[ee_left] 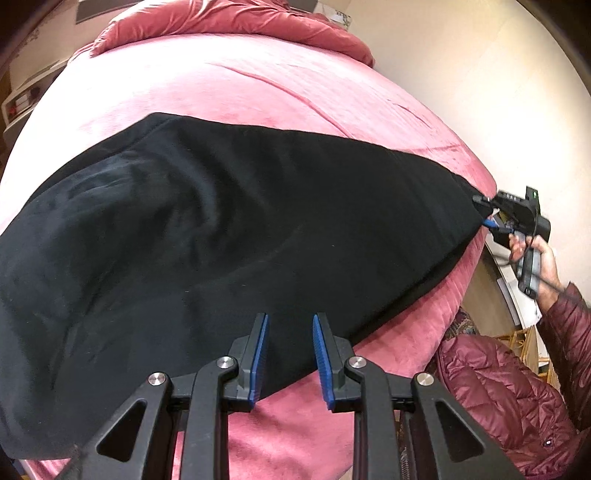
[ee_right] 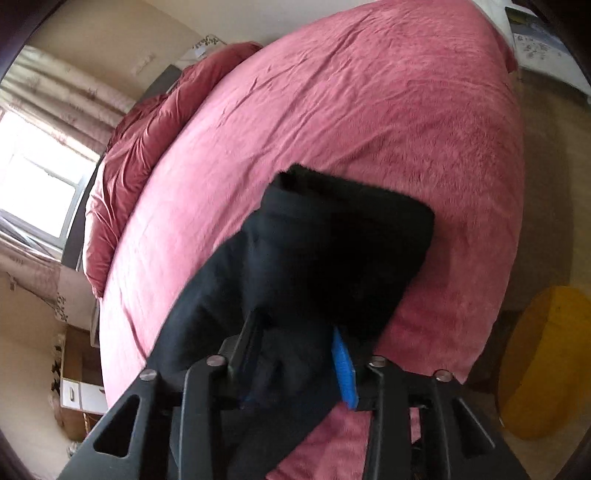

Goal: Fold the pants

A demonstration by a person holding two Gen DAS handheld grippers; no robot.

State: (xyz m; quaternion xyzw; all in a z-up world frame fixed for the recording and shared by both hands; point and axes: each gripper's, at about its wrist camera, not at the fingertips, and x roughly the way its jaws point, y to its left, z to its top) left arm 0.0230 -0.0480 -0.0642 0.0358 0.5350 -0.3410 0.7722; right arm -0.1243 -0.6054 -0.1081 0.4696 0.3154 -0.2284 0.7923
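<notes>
Black pants [ee_left: 207, 229] lie stretched across a pink bed [ee_left: 236, 92], tapering toward the right edge. My left gripper [ee_left: 290, 321] is open and empty, its blue-padded fingers just above the pants' near edge. My right gripper [ee_left: 487, 212] shows at the far right of the left wrist view, at the narrow end of the pants. In the right wrist view the pants [ee_right: 332, 243] bunch between the fingers of my right gripper [ee_right: 295, 332], which are partly apart with cloth between them; one blue pad [ee_right: 343, 365] shows, the other is hidden by cloth.
A dark pink duvet [ee_left: 236, 22] is heaped at the head of the bed. The person's padded maroon jacket [ee_left: 509, 398] is at the right. A yellow round object [ee_right: 546, 362] sits on the floor beside the bed. A window [ee_right: 37, 177] is at left.
</notes>
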